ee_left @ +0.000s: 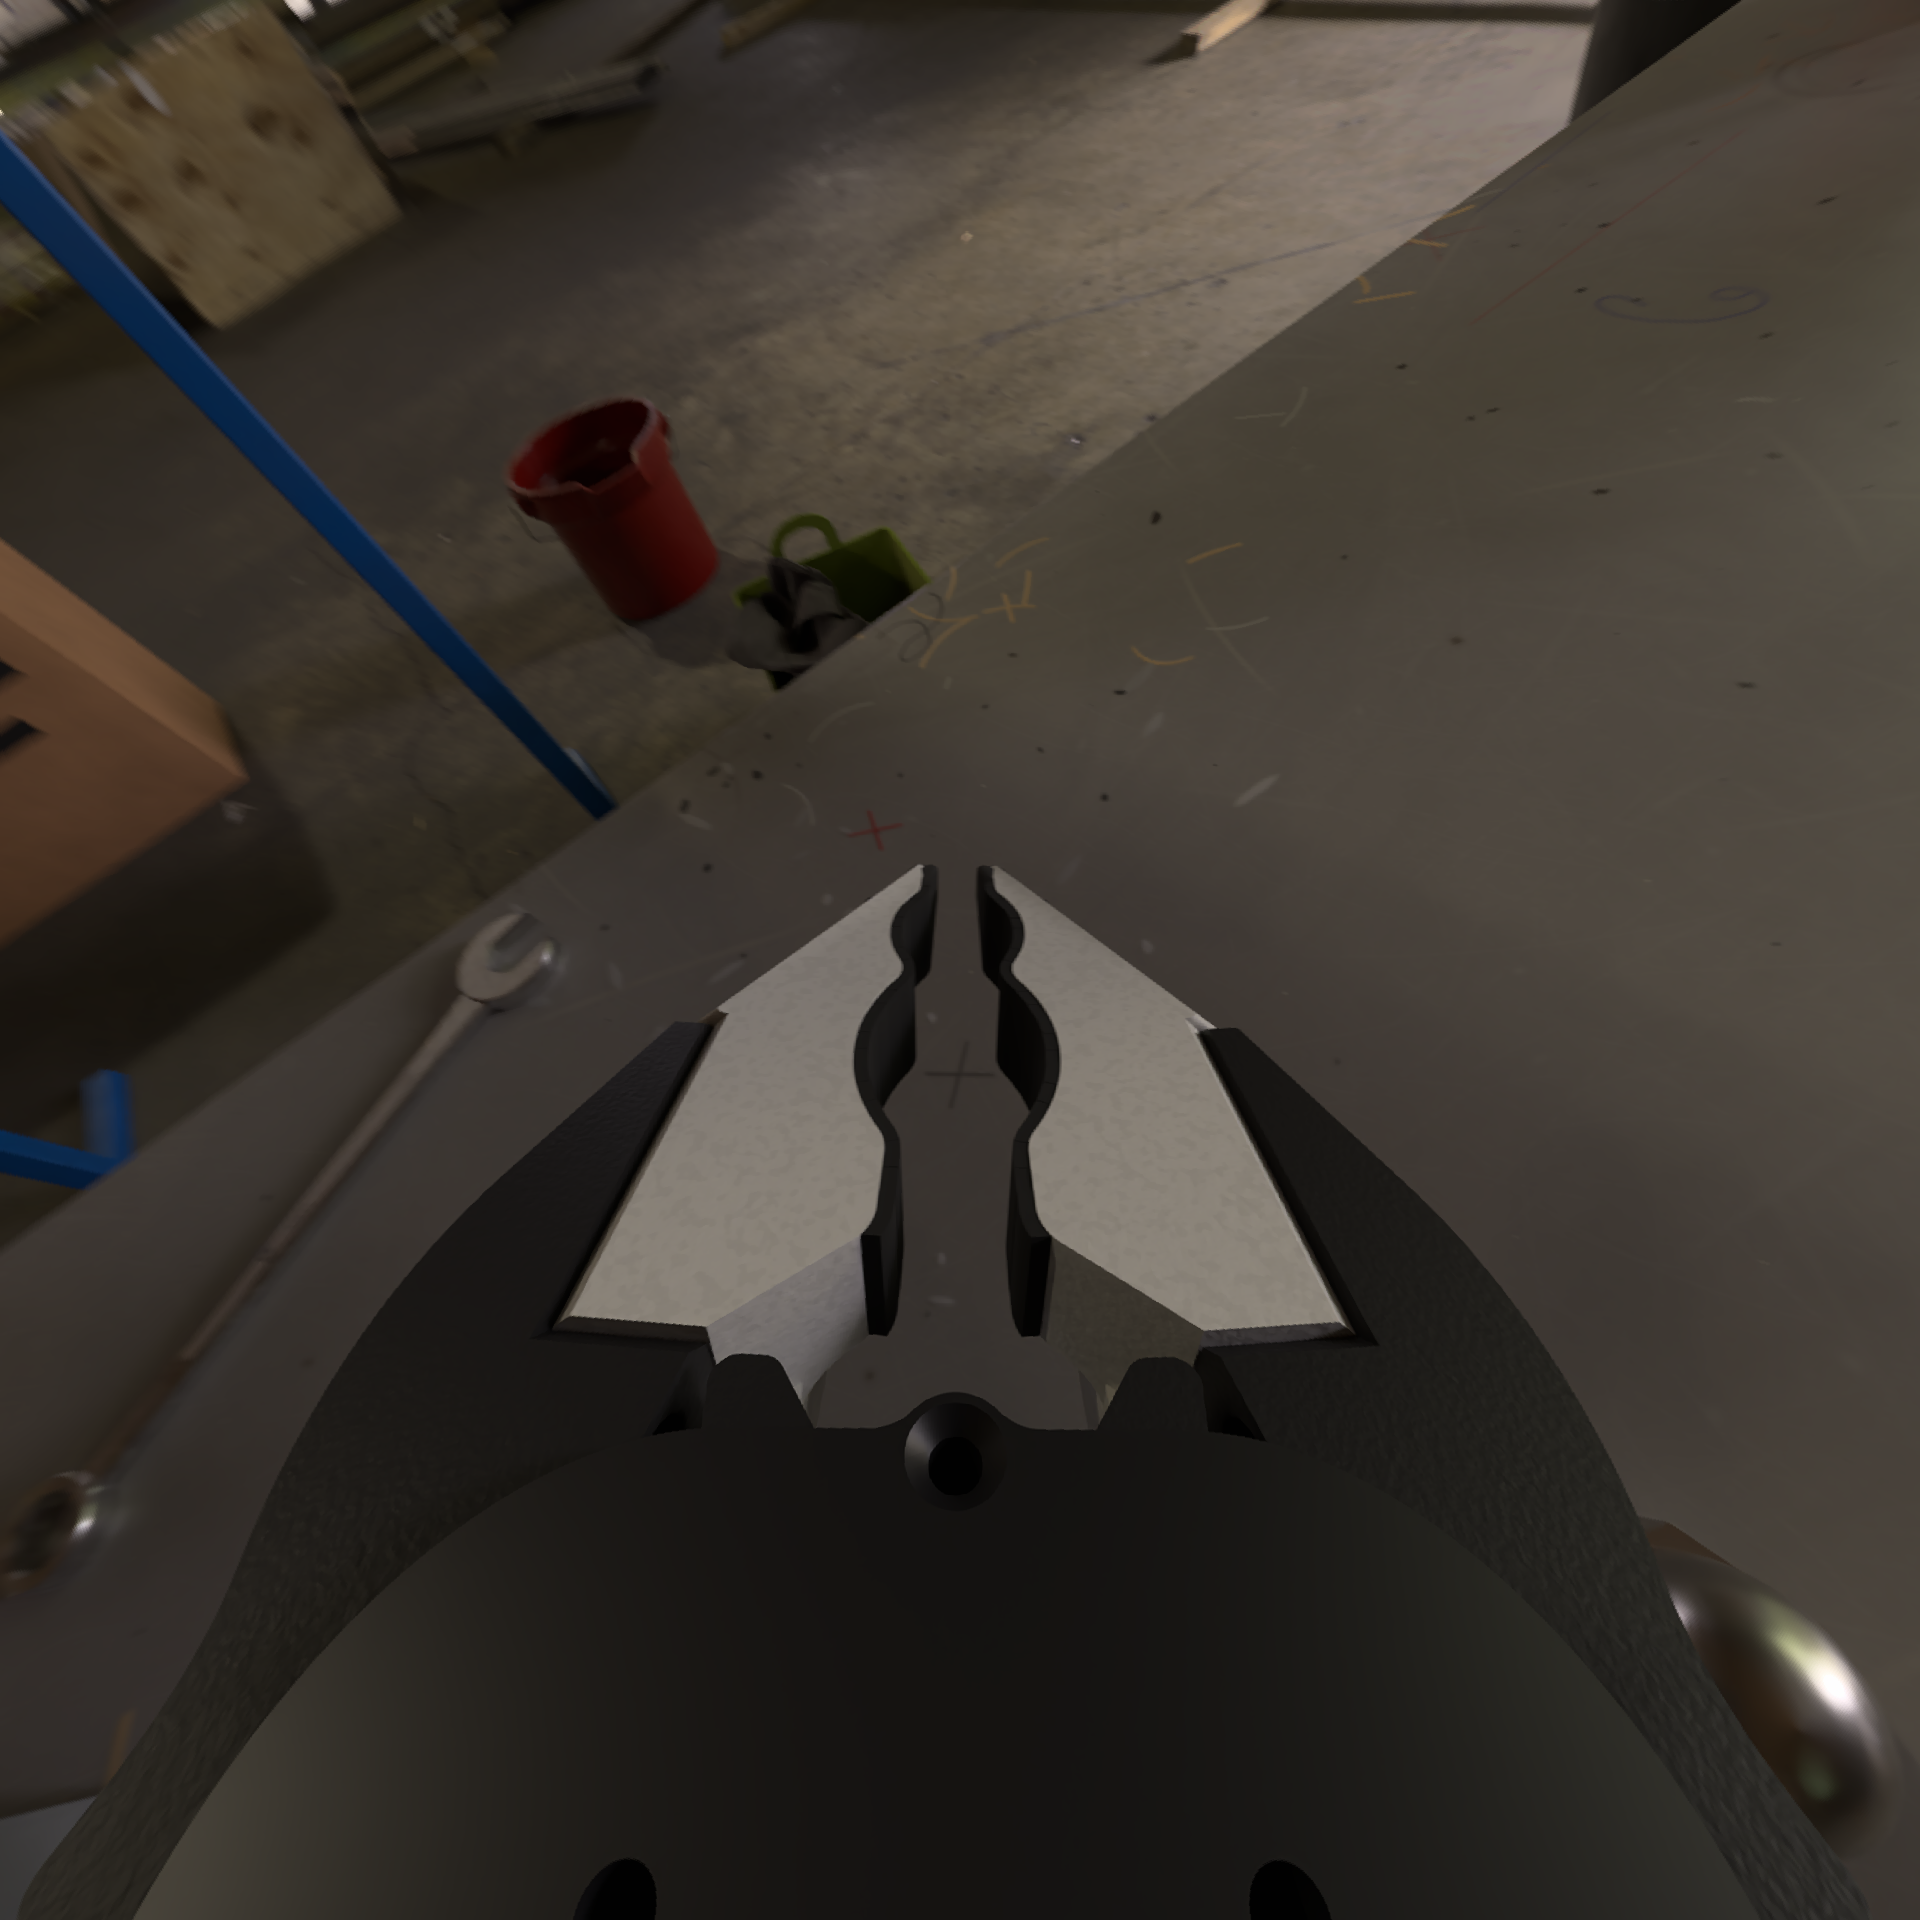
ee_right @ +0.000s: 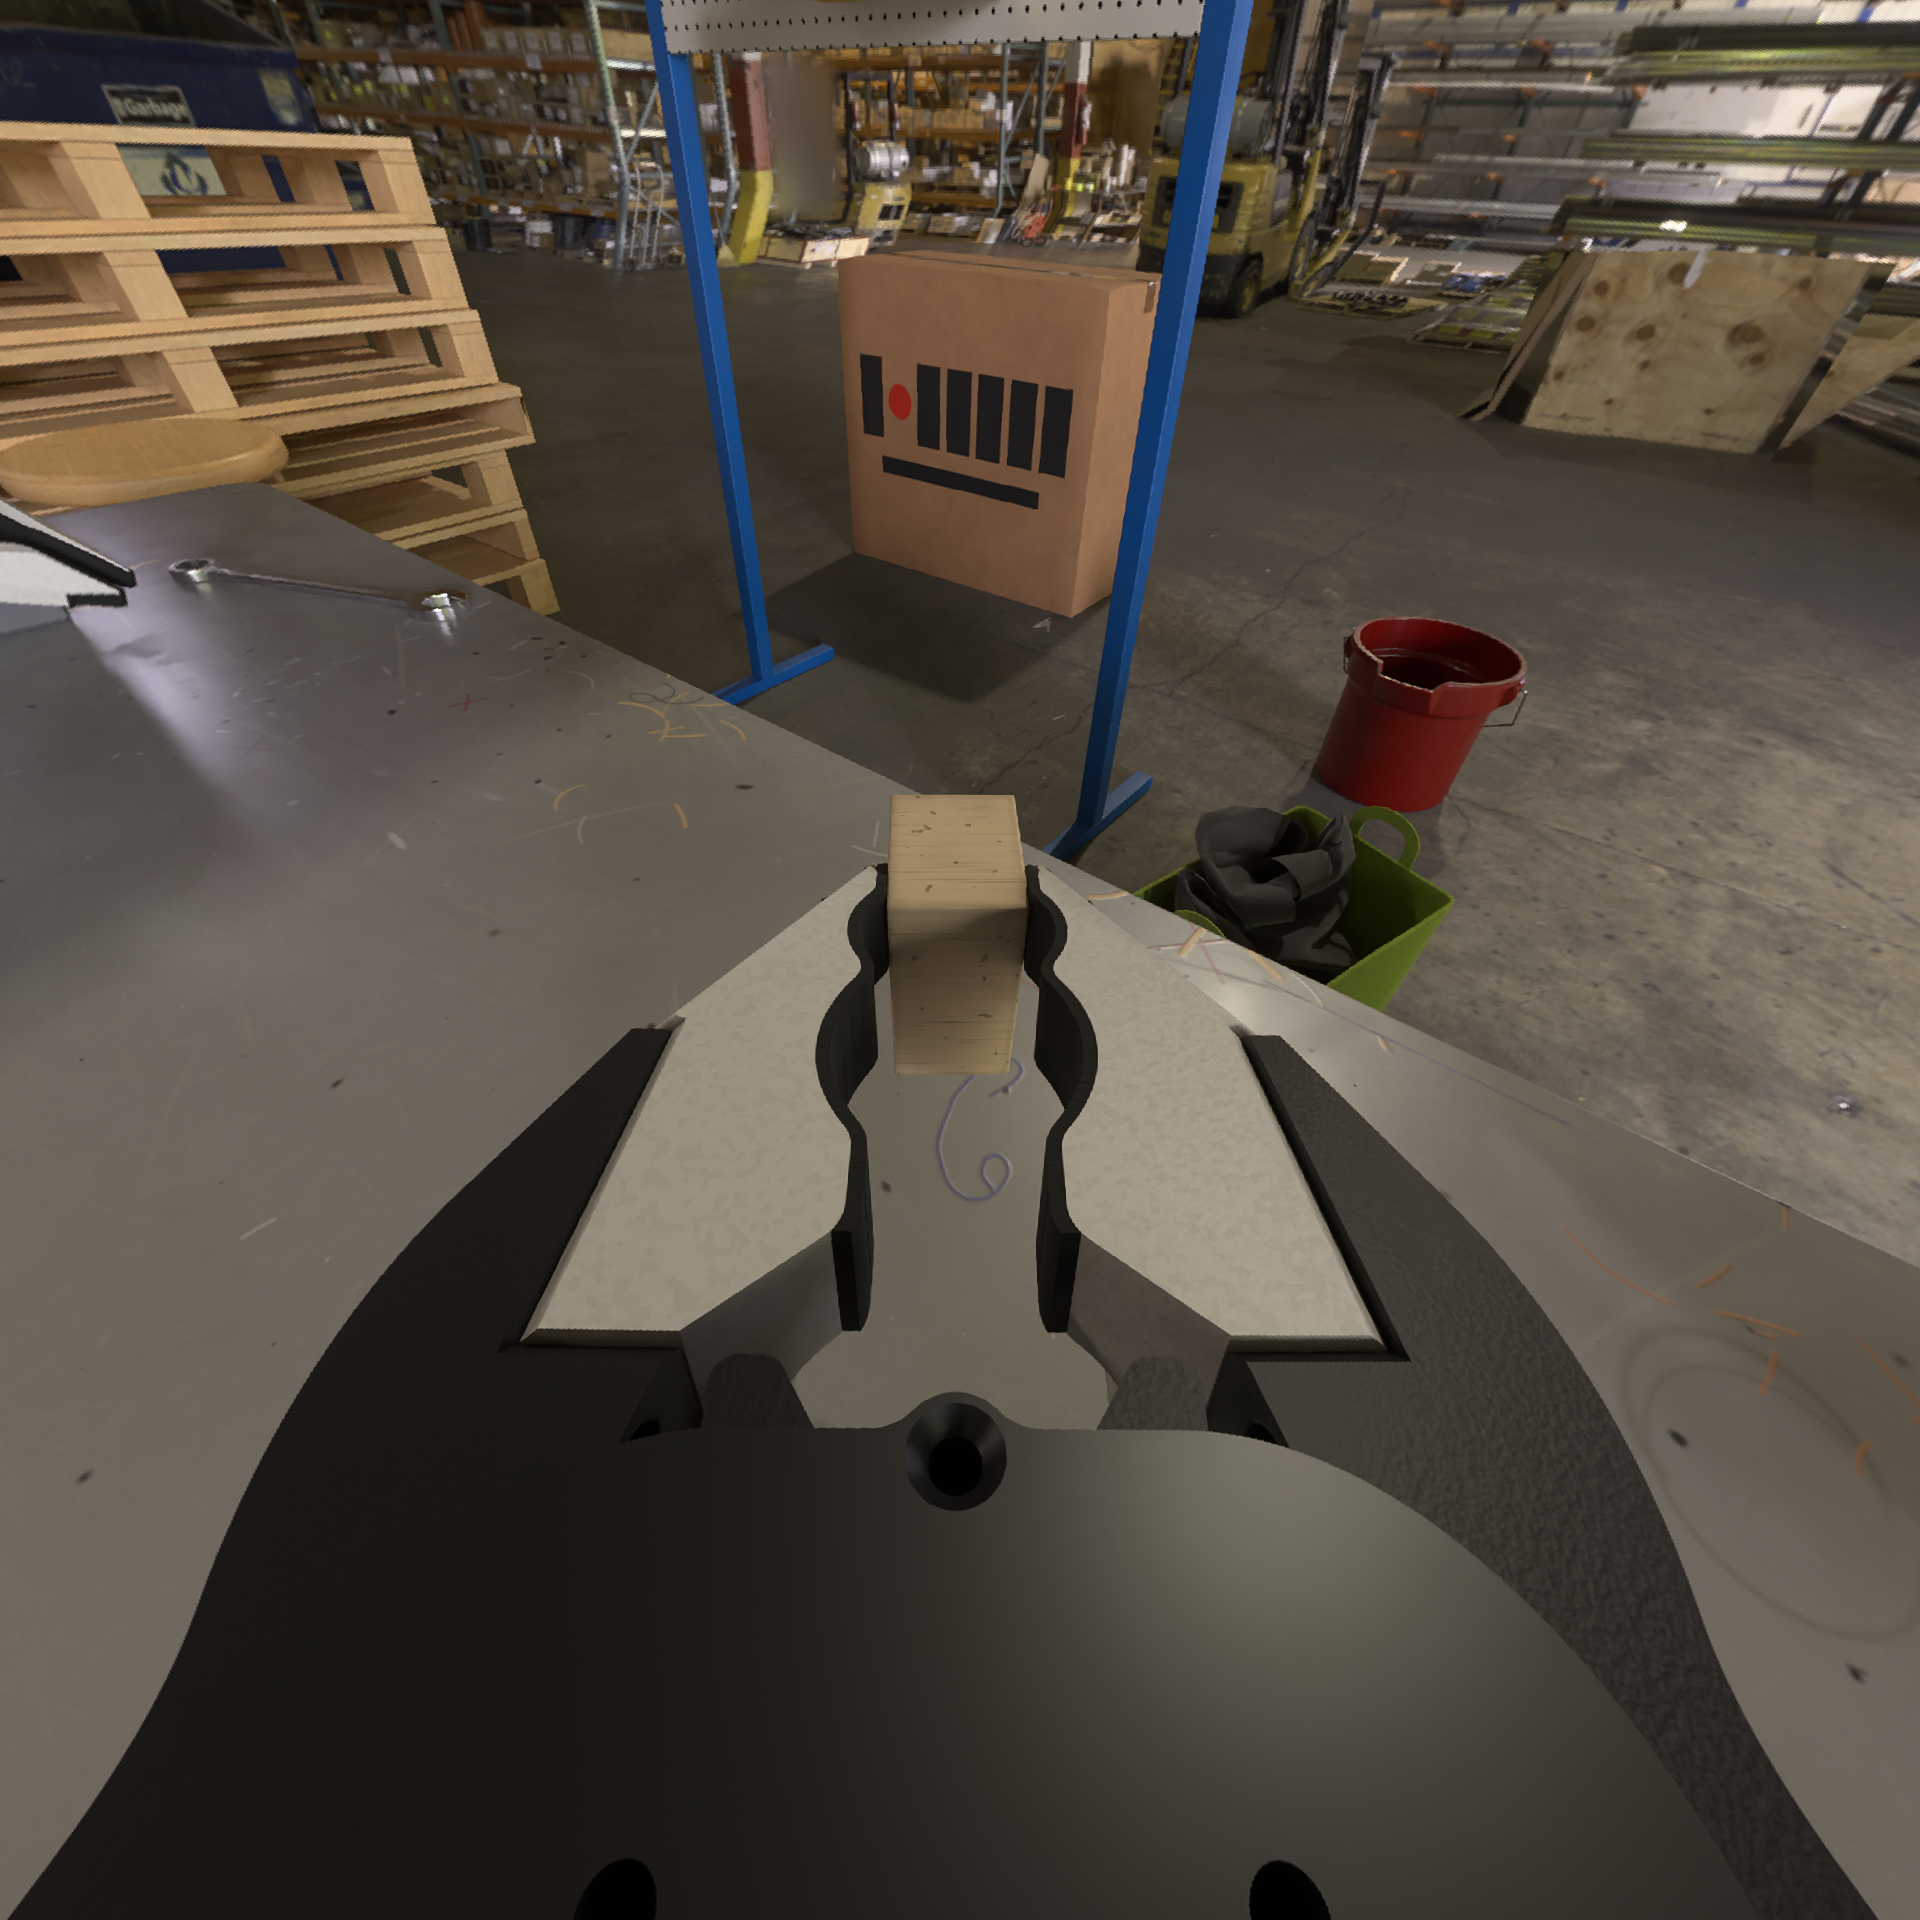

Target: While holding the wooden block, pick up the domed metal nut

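Note:
My right gripper [ee_right: 957,883] is shut on a pale wooden block [ee_right: 951,940] and holds it upright between its fingertips, above the grey metal table [ee_right: 312,935]. My left gripper [ee_left: 956,878] hangs above the table [ee_left: 1455,727] with its jaws nearly together and nothing between them. The domed metal nut [ee_left: 1782,1704], shiny and rounded, shows at the lower right of the left wrist view, beside and behind that gripper's body and partly hidden by it. A tip of the left gripper [ee_right: 62,577] shows at the far left of the right wrist view.
A long metal wrench [ee_left: 343,1143] lies by the table's left edge; it also shows in the right wrist view [ee_right: 312,590]. Beyond the table's edge on the floor are a red bucket [ee_right: 1418,712], a green tub [ee_right: 1382,925], a blue frame [ee_right: 1143,520], a cardboard box [ee_right: 987,436] and pallets [ee_right: 239,312].

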Robot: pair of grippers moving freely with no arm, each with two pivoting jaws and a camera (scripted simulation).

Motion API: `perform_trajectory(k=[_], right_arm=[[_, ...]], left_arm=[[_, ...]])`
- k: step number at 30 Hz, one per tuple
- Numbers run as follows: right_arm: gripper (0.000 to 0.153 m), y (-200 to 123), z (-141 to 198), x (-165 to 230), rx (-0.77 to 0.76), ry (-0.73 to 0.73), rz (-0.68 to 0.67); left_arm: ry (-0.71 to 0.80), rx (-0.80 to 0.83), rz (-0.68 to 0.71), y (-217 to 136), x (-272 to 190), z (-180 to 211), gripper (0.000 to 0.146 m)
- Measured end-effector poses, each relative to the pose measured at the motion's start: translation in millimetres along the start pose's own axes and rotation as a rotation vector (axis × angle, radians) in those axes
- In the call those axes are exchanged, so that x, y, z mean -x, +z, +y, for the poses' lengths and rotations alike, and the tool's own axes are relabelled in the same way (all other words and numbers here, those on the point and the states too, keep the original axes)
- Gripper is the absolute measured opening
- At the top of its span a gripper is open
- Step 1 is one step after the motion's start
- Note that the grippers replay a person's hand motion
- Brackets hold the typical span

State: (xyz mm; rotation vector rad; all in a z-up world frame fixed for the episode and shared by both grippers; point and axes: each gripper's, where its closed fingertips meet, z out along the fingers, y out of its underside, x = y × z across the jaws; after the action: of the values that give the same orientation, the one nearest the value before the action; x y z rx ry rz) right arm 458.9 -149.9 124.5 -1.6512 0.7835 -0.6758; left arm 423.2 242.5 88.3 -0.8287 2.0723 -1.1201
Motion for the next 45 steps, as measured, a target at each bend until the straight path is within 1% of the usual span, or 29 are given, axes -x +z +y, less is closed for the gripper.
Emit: perform_trajectory(k=[1, 2, 8, 10, 19, 24, 30, 40, 43, 45], right_arm=[[0.025, 0, 0, 1, 0.0, -0.002, -0.001], [0.025, 0, 0, 1, 0.001, -0.003, -0.003], [0.025, 2, 1, 4, 0.011, -0.01, -0.009], [0.025, 2, 1, 4, 0.009, -0.011, -0.009], [0.025, 0, -2, 2, -0.001, -0.013, 0.0], [0.025, -1, -2, 1, -0.004, -0.01, 0.003], [0.025, 0, -1, 2, -0.001, -0.011, 0.001], [0.025, 0, -1, 1, 0.002, -0.014, 0.005], [0.025, -3, -2, -3, -0.001, -0.021, 0.023], [0.025, -4, -1, -6, -0.003, -0.017, 0.034]], left_arm=[[0.026, -0.011, -0.03, -1, 1, -2, 0.002], [0.048, -0.021, -0.051, -3, 2, -4, 0.0], [0.198, -0.006, -0.202, -5, 11, -8, 0.0], [0.225, -0.016, -0.23, -6, 11, -11, 0.0], [0.207, 0.005, -0.201, -3, 9, -5, 0.0], [0.224, 0.001, -0.19, -3, 5, -6, 0.0], [0.247, 0.015, -0.187, -1, 2, -4, 0.018], [0.244, 0.019, -0.185, -2, 2, -4, 0.019], [0.205, -0.003, -0.188, -12, -2, -9, 0.019], [0.142, -0.026, -0.147, -23, -17, -11, 0.024]])
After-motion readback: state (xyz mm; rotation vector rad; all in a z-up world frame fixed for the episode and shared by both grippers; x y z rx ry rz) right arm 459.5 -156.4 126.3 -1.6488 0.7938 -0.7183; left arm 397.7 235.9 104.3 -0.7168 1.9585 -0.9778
